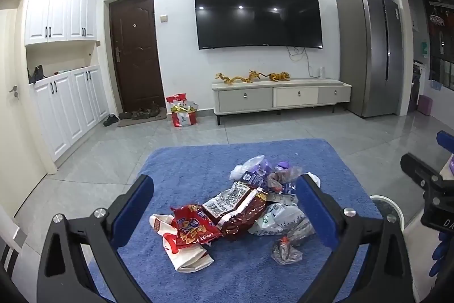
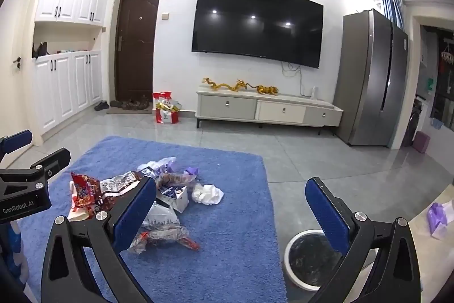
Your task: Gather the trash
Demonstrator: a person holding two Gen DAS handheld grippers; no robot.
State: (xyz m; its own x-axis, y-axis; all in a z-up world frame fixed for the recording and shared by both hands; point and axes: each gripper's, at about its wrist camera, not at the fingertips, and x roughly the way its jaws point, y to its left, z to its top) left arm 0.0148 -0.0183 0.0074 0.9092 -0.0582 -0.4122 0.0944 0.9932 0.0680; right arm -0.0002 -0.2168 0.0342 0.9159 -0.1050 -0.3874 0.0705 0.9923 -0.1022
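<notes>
A pile of trash lies on a blue rug (image 1: 198, 161): a red snack bag (image 1: 195, 226), a dark red wrapper (image 1: 241, 209), a white-red paper bag (image 1: 184, 252), clear plastic bags (image 1: 286, 249), purple scraps (image 1: 283, 166). In the right wrist view the pile (image 2: 159, 189) includes a crumpled white tissue (image 2: 207, 193). My left gripper (image 1: 224, 200) is open and empty, above the pile. My right gripper (image 2: 229, 206) is open and empty, right of the pile. A white-rimmed bin with a dark liner (image 2: 309, 257) stands beside the rug, under my right gripper.
Grey tile floor (image 2: 326, 161) surrounds the rug. A TV cabinet (image 1: 281, 95), a grey fridge (image 1: 371, 50), white cupboards (image 1: 71, 104) and a brown door (image 1: 136, 53) line the walls. A red bag (image 1: 183, 112) stands by the door. A purple packet (image 2: 437, 215) lies at right.
</notes>
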